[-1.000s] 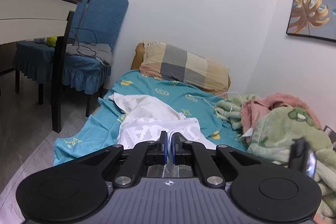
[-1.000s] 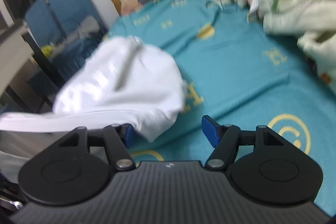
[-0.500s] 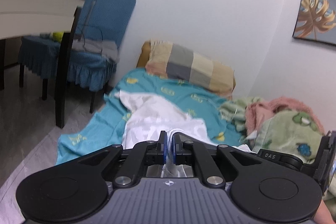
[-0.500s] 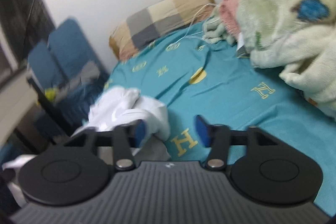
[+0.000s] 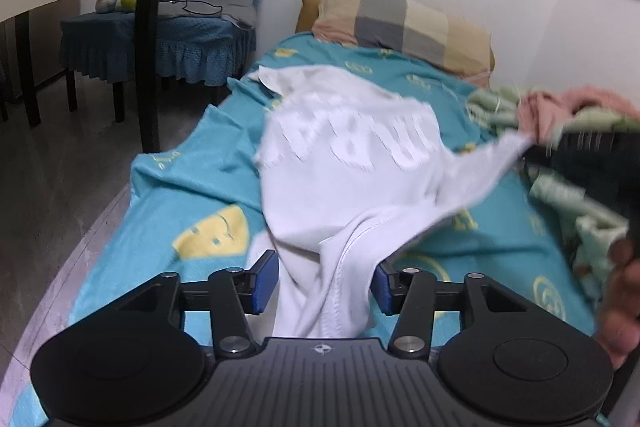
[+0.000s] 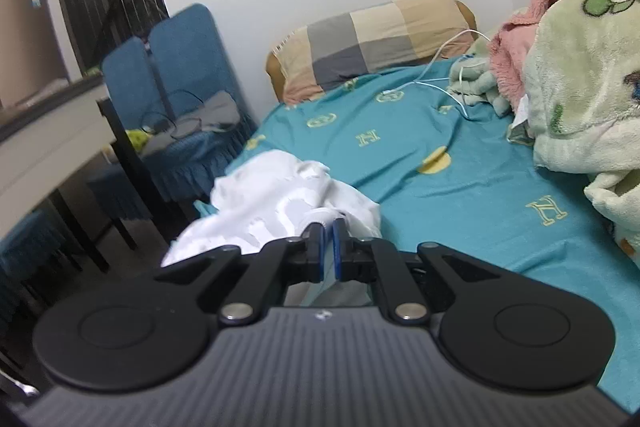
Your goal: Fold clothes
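While the left gripper (image 5: pixel 324 283) gapes wide, the soft white shirt (image 5: pixel 352 163) drapes loose between its pads on the teal sheet (image 5: pixel 192 187) — spreading it out, I'd say. Right view: right gripper (image 6: pixel 327 249) pinches a shirt edge; next, pull it flat.

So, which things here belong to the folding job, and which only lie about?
For the job:
- white printed cotton T-shirt
- left gripper, open around its hem
- right gripper, shut on it

Lying about:
- checked beige-grey pillow
- fluffy green blanket
- white charging cable
- blue covered chairs
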`<state>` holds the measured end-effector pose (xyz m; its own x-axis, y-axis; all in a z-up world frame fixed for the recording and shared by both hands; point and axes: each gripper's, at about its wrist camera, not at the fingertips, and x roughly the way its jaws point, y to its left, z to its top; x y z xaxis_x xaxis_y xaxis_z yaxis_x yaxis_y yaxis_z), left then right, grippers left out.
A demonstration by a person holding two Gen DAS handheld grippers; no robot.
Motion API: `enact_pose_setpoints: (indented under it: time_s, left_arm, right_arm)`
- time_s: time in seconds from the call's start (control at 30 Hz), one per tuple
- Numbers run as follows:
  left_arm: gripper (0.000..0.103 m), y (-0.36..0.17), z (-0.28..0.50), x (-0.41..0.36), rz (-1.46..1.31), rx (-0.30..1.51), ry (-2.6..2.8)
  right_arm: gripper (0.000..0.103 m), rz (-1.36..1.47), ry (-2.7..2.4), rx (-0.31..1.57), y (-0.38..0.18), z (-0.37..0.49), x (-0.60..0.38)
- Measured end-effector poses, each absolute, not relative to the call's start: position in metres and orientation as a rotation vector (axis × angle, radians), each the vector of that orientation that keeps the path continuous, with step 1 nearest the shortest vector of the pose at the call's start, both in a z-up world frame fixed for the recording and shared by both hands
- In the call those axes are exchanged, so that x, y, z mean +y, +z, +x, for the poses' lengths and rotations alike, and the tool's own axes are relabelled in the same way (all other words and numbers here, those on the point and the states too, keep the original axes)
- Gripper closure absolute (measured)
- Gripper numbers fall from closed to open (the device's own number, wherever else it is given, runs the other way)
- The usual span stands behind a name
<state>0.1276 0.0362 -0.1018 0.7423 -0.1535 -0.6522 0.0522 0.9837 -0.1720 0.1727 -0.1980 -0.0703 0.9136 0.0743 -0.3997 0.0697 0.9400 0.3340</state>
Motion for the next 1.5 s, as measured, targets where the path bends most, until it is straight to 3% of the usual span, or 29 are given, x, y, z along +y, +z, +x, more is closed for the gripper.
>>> enact_pose_setpoints:
  time_s: [0.23,0.43,0.53,0.6,0.7,0.73,0.8,0.87,0.9,1.1,1.23,1.4,1.5]
  left_arm:
    - [0.043,-0.133,0.128,0.012,-0.074,0.858,0.096]
    - [0.042,-0.129,0.124,0.042,-0.187,0.885,0.158]
    - [0.056,-0.116,0.125,0.053,-0.237,0.831,0.165]
    - [0.077,-0.102,0.127,0.059,-0.263,0.772,0.157]
    - [0.089,-0.082,0.13,0.067,-0.302,0.684,0.145]
    - [0.09,-0.076,0.131,0.071,-0.312,0.661,0.139]
    - [0.091,-0.064,0.131,0.077,-0.326,0.619,0.122]
    - [0.091,-0.055,0.131,0.083,-0.333,0.587,0.103]
    - [0.091,-0.051,0.13,0.085,-0.336,0.573,0.095]
    - [0.092,-0.051,0.134,0.094,-0.36,0.569,0.07]
    - [0.091,-0.056,0.134,0.095,-0.349,0.582,0.064]
    - [0.089,-0.072,0.141,0.079,-0.267,0.636,0.044]
    - [0.08,-0.084,0.144,0.061,-0.188,0.652,0.032]
  right_arm:
    - [0.096,0.395,0.015,0.28,-0.049,0.155,-0.205]
    - [0.096,0.42,-0.059,0.376,-0.06,0.158,-0.23]
    - [0.094,0.44,-0.004,0.497,-0.075,0.165,-0.236]
    - [0.093,0.435,0.051,0.557,-0.082,0.167,-0.232]
    - [0.091,0.403,0.117,0.596,-0.083,0.166,-0.219]
    - [0.087,0.37,0.133,0.596,-0.083,0.164,-0.213]
    - [0.068,0.308,0.17,0.589,-0.081,0.16,-0.2]
    - [0.038,0.249,0.229,0.575,-0.08,0.157,-0.185]
    - [0.036,0.208,0.262,0.573,-0.08,0.156,-0.175]
    - [0.035,-0.202,0.29,0.551,-0.099,0.149,-0.107]
    - [0.037,-0.276,0.17,0.574,-0.122,0.167,-0.099]
    - [0.069,-0.034,0.091,0.507,-0.104,0.166,-0.137]
    - [0.075,0.097,0.065,0.449,-0.088,0.162,-0.155]
